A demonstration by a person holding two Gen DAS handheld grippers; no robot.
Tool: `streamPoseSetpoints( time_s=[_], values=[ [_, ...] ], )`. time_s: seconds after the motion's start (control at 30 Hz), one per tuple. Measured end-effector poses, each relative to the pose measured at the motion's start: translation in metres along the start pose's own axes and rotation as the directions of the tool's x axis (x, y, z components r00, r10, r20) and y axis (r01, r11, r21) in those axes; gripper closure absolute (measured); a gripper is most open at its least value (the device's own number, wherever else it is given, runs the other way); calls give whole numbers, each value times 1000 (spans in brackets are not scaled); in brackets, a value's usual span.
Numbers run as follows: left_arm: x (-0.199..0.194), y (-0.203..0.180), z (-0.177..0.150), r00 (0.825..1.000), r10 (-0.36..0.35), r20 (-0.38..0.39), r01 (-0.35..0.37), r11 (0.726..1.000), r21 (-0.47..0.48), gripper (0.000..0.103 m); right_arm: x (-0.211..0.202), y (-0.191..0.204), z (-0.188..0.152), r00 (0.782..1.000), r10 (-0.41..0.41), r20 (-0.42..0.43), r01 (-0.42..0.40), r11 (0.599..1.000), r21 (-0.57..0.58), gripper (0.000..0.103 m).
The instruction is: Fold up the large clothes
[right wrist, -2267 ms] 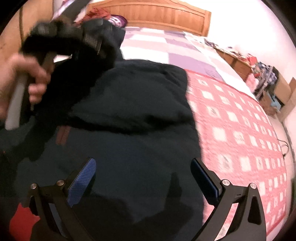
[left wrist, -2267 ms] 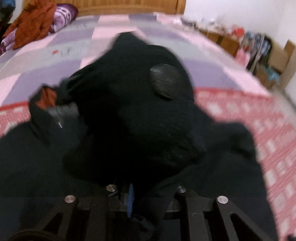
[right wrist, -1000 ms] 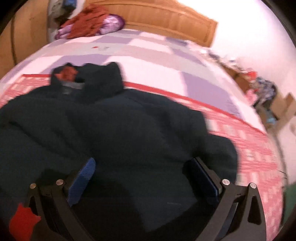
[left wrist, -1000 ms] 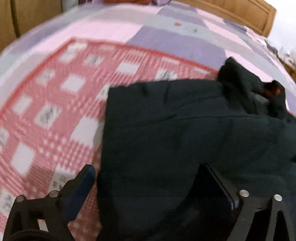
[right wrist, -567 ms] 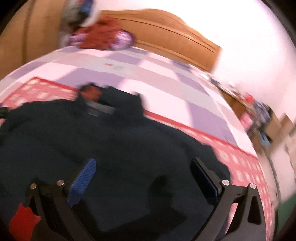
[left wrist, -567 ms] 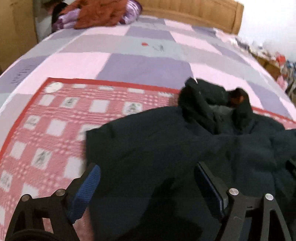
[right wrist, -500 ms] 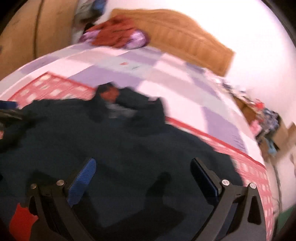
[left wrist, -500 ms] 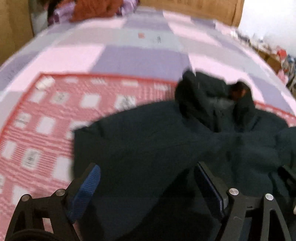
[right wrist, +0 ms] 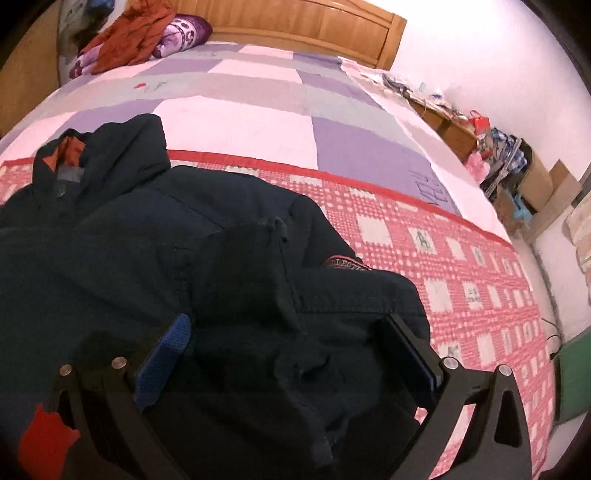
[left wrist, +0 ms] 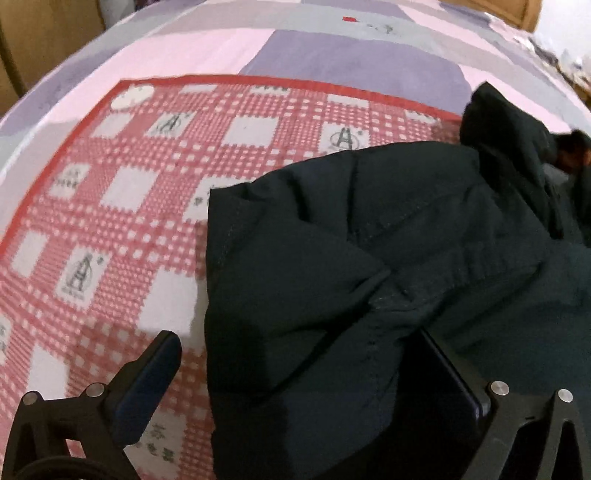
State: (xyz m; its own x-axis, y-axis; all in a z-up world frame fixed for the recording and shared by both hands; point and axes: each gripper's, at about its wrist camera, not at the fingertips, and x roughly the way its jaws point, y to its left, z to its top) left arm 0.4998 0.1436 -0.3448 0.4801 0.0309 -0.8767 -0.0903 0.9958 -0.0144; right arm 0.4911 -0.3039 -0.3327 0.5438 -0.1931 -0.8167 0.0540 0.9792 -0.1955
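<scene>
The jacket [left wrist: 388, 258] is matt dark woven cloth with visible stitched seams; in the right wrist view it [right wrist: 184, 258] carries an embroidered patch [right wrist: 345, 265] edged in red. The blanket [left wrist: 110, 206] under it is a coarse red-and-white checked weave. The sheet [right wrist: 258, 99] beyond is smooth cloth in pink, purple and grey blocks. The headboard [right wrist: 295, 22] is varnished, grooved wood. The left claw [left wrist: 295, 373] and the right claw [right wrist: 288, 354] are matt black plastic with bright metal screws and textured blue pads.
</scene>
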Motion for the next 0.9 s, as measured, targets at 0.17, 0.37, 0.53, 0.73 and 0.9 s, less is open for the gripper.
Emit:
streamPoseSetpoints(
  time_s=[0.17, 0.37, 0.53, 0.73, 0.9],
  values=[
    [-17, 15, -8, 1000, 15, 2, -15, 1000, 13, 0, -4, -11, -6, 999, 36, 13, -36, 999, 13, 1],
    [-81, -13, -37, 983, -49, 175, 41, 998, 46, 3, -77, 35, -16, 970, -63, 237, 67, 998, -6, 1],
    [-99, -79, -56, 965, -134, 226, 90, 977, 196, 3, -115, 120, -46, 947, 159, 278, -95, 968, -232, 1],
    [-70, -49, -72, 981, -105, 164, 83, 987, 139, 0, -70, 76, -68, 982, 121, 143, -95, 979, -180, 1],
    [-73, -13, -87, 987, -41, 156, 32, 998, 62, 0, -49, -15, -85, 987, 142, 72, -139, 989, -43, 0]
  ],
)
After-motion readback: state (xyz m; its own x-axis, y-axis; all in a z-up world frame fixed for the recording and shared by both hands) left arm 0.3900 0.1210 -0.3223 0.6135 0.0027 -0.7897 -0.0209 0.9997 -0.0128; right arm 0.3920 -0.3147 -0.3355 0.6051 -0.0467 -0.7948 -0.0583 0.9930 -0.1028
